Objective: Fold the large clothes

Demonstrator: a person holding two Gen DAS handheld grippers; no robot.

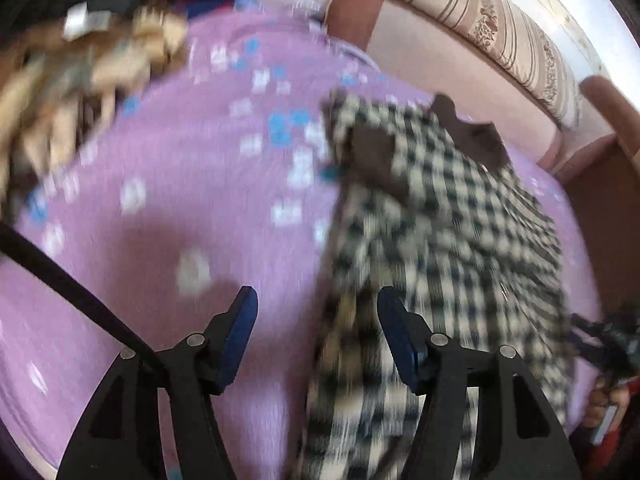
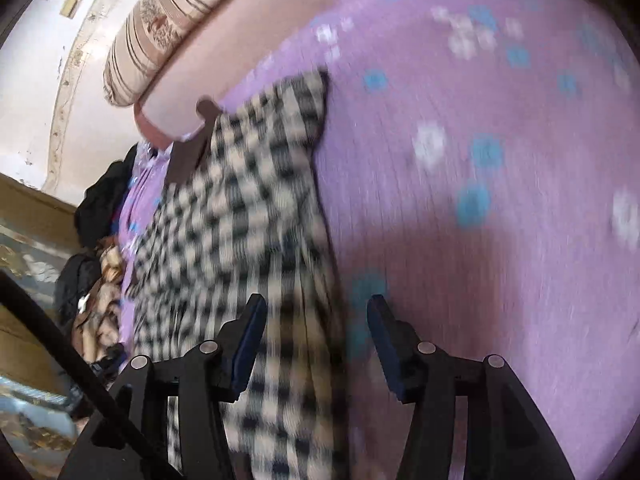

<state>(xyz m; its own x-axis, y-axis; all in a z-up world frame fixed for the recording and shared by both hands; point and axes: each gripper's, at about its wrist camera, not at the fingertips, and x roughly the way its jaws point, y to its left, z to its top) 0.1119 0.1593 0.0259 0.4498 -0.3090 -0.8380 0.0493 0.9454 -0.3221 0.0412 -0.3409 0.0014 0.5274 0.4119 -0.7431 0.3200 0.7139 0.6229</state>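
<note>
Checked woven garment (image 1: 440, 216) lies spread on the purple bed cover (image 1: 180, 184), soft and limp, so it'll sag and slide when lifted. Your left tool (image 1: 316, 300) and right tool (image 2: 316, 306) both hang released over its near end. Pinch a hem edge or corner, not the middle.

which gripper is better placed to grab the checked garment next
Right, probably. The right gripper is open with the checked garment's edge running between its jaws. The left gripper is open too, but mostly over the purple sheet, the garment beside one jaw.
</note>
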